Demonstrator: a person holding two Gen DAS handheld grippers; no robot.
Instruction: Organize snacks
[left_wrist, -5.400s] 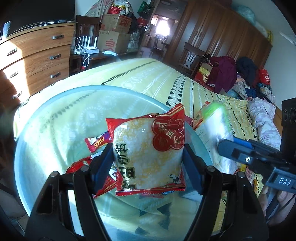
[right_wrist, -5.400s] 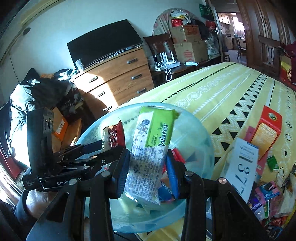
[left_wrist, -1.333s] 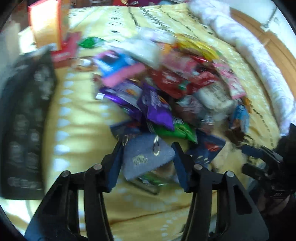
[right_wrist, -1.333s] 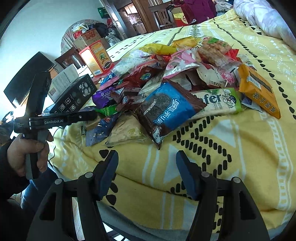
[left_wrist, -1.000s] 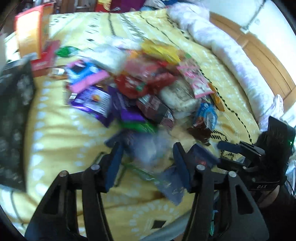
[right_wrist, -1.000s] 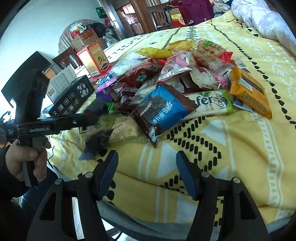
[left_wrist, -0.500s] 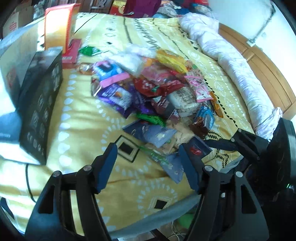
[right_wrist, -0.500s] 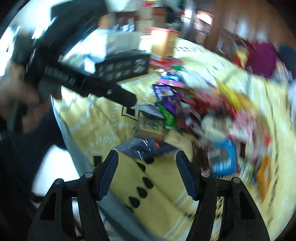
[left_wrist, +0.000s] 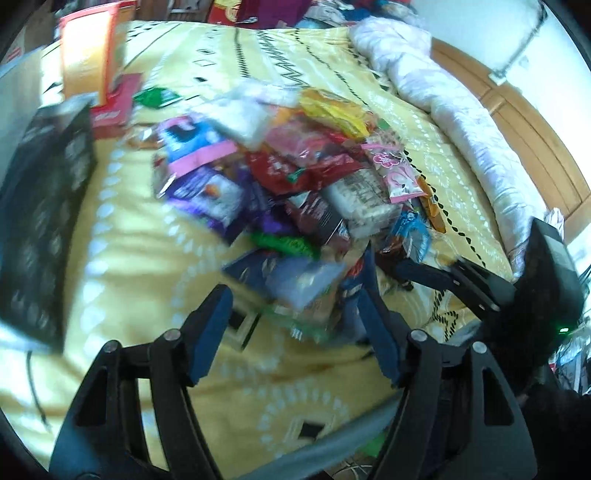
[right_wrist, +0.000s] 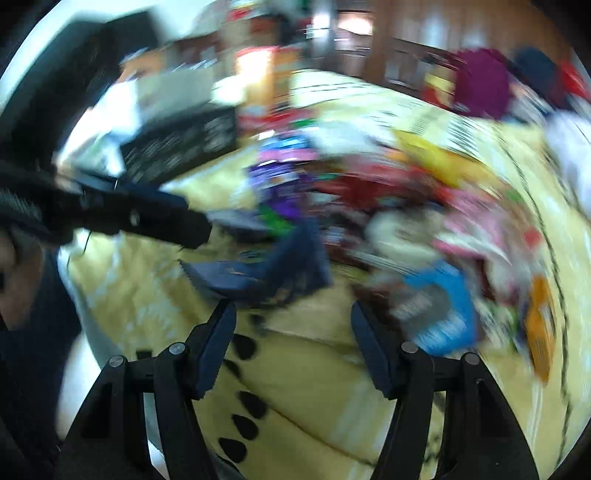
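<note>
Snacks (left_wrist: 295, 173) heaped loose on bed (left_wrist: 122, 236). Your left gripper (left_wrist: 291, 325) jaws opening, empty; right gripper (right_wrist: 293, 343) half-open, empty. Rushed grab could snag two packets.

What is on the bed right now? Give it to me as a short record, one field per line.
surface: yellow patterned bedspread
snack pile: many mixed packets heaped mid-bed
nearest packet: dark blue packet at the pile's near edge
boxes: black box left of the pile, orange box standing behind it
left tool: jaws opening, nothing gripped
right tool: open, empty, view blurred
bedding: pale rolled quilt along the far side
</note>
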